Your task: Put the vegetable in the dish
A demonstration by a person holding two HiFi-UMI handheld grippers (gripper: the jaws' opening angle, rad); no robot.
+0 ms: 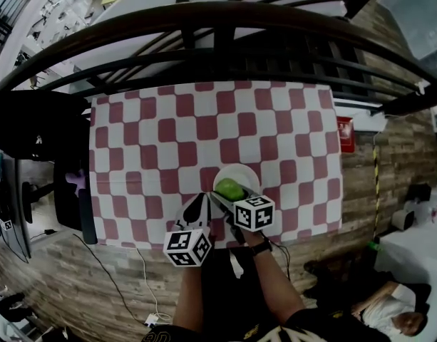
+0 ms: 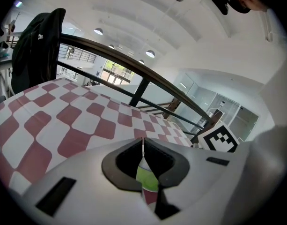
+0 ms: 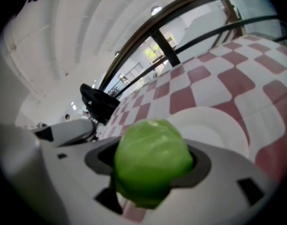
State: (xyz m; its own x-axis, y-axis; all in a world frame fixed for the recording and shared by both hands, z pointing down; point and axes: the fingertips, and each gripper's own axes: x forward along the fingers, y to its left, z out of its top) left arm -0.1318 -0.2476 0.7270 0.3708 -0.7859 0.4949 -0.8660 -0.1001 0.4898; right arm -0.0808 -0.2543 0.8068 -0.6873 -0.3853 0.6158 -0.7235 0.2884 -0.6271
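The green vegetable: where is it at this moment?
In the head view the green vegetable is gripped between the jaws of the right hand-held gripper, at the near side of the white dish, close to the near edge of the checked table.

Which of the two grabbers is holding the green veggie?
The right gripper: its jaws clamp the green vegetable by the white dish. The left gripper beside it is shut with nothing in it.

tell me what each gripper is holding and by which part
The right gripper holds the green vegetable, jaws pressed on its two opposite sides around the middle. The left gripper holds nothing; its jaws are together.
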